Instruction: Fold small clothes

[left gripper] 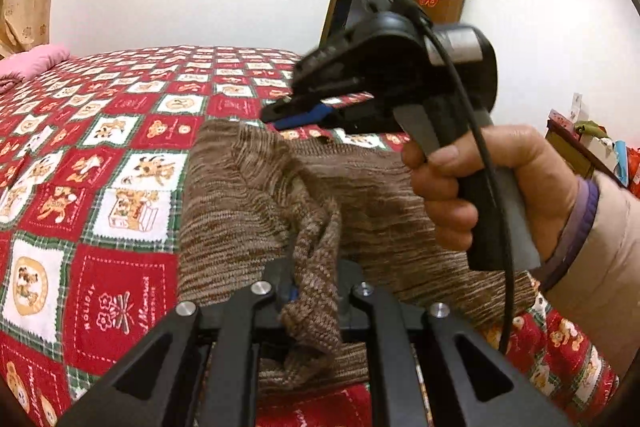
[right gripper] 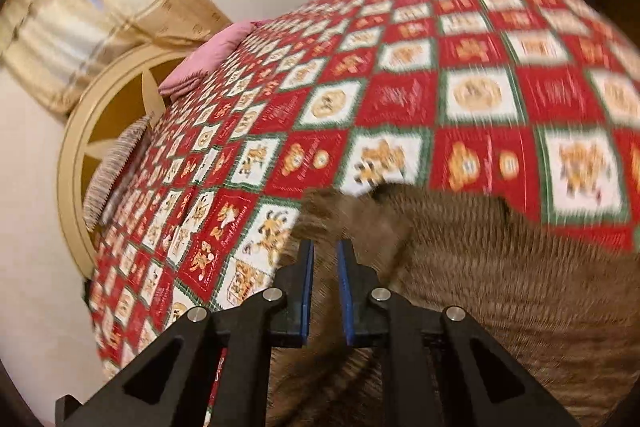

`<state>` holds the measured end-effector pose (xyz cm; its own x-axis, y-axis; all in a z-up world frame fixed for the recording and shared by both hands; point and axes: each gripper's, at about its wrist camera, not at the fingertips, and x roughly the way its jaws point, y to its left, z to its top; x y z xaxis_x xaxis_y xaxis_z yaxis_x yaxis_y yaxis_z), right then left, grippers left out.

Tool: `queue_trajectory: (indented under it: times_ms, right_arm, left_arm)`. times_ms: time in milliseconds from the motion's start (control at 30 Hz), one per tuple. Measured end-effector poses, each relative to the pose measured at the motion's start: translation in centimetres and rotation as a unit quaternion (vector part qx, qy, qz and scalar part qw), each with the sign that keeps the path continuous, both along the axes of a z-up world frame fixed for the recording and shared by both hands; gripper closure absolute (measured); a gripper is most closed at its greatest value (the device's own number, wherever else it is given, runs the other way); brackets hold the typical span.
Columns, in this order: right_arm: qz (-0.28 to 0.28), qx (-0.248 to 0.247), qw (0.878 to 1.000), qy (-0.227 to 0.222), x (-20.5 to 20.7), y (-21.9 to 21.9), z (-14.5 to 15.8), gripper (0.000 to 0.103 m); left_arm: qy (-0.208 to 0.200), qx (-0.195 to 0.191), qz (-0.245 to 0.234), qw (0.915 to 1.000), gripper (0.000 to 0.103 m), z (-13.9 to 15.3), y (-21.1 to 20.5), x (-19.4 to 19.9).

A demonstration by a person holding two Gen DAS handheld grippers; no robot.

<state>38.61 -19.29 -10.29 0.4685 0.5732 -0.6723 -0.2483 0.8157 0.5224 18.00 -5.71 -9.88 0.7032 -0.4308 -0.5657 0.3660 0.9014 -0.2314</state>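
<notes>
Two claws are at work on one brown knit sweater (left gripper: 248, 195), which lies spread on the red patchwork quilt (left gripper: 120, 155) with its near edge toward me. On the left, my left claw (left gripper: 316, 283) is clamped on a bunched fold of that knit, a hem or a sleeve end as far as I can judge, and the fold stands up off the quilt between its fingers. Further right, my right hand (left gripper: 500, 187) carries the right claw (right gripper: 325, 247) low over the sweater's far left corner. Its blue pads (right gripper: 307, 287) stand almost together with a thin gap. Blur keeps me from telling whether any knit is pinched there. I judge this to be the start of a fold, with one edge gathered and the second hold unsettled. Next I need a sure pinch on the right, then both claws must lift and carry the edge across together, keeping it taut so it lands flat.
</notes>
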Motion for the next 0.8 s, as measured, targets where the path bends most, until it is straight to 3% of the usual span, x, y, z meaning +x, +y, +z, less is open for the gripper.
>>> queue_trajectory:
  times_ms: [100, 133, 167, 233, 500, 533, 600, 633, 667, 800]
  right_arm:
    - [-0.041, 0.073, 0.996, 0.036, -0.2, -2.7, -1.6, 0.088]
    - [-0.053, 0.105, 0.991, 0.057, -0.3, -3.8, -2.2, 0.070]
    - [-0.055, 0.119, 0.989, 0.068, -0.4, -4.3, -2.7, 0.036]
    - [-0.064, 0.133, 0.986, 0.071, -1.2, -5.0, -3.3, 0.012]
    - [-0.026, 0.171, 0.982, 0.071, 0.2, -3.0, -4.5, 0.012]
    - [-0.025, 0.160, 0.984, 0.076, 0.8, -2.4, -4.7, 0.013]
    - [-0.028, 0.122, 0.990, 0.064, 1.5, -1.1, -4.3, 0.032]
    - [-0.027, 0.106, 0.992, 0.060, 1.7, -0.7, -4.2, 0.067]
    - [-0.026, 0.091, 0.993, 0.064, 2.0, -0.2, -4.4, 0.094]
    - [-0.029, 0.062, 0.996, 0.050, 1.9, 0.3, -4.2, 0.095]
  left_arm:
    - [0.013, -0.009, 0.001, 0.9999, 0.093, -0.5, 0.4, 0.3]
    - [0.016, -0.017, 0.001, 0.9997, 0.093, -0.5, 0.6, 0.3]
    - [0.017, -0.025, 0.000, 0.9995, 0.093, -0.5, 0.7, 0.4]
    - [0.017, -0.037, 0.001, 0.9992, 0.093, -0.3, 1.0, 0.6]
    - [0.013, -0.052, -0.001, 0.9986, 0.093, 0.0, 1.5, 0.5]
    - [0.013, -0.053, -0.002, 0.9985, 0.093, 0.0, 1.5, 0.5]
    - [0.015, -0.046, -0.002, 0.9988, 0.093, -0.2, 1.4, 0.5]
    - [0.016, -0.042, -0.002, 0.9990, 0.093, -0.3, 1.4, 0.6]
    - [0.017, -0.037, -0.001, 0.9992, 0.093, -0.3, 1.3, 0.6]
    - [0.014, -0.026, -0.005, 0.9995, 0.093, -0.2, 1.1, 0.5]
